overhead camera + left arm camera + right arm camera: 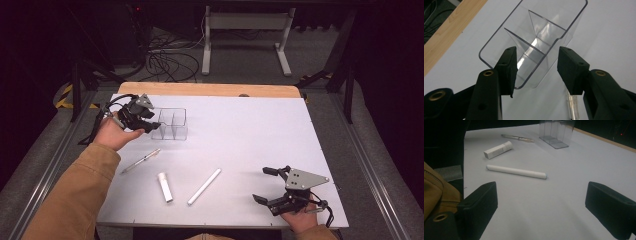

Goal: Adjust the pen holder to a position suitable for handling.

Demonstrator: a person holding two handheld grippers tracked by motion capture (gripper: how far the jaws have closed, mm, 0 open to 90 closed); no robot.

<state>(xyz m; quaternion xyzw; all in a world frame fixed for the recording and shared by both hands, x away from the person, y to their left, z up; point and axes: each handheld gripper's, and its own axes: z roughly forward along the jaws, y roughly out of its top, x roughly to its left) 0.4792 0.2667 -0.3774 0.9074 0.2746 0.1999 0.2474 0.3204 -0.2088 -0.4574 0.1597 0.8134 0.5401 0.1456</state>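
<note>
Resting nearest the camera, at the near right edge of the white bench (250, 130): right tongs (264, 185), jaws standing wide apart over bare surface, gripping nothing. Reaching in from the near left: a tan sleeve (75, 195) carrying the left tongs (150, 120) to the far left part of the bench.

Proceeding left to right:

- Left tongs (537, 68) pointing at the clear divided box (172, 124), jaws standing partly apart; one jaw lying just beside the near wall of the box (534, 37), the other off to the side of it; pads not pressing on it as far as can be told. Box standing upright on the far left part of the bench, its partitions showing through the walls.
- Silver pen (141, 161) lying slantwise in front of the box, well apart from it.
- Short white tube (165, 187) lying beside the pen, toward the near edge.
- Long white stick (204, 186) lying slantwise just right of the tube, not touching it.
- Right tongs (541, 202) facing the stick (516, 171), the tube (498, 150), the pen (517, 137) and the box (556, 132) across the bench.
</note>
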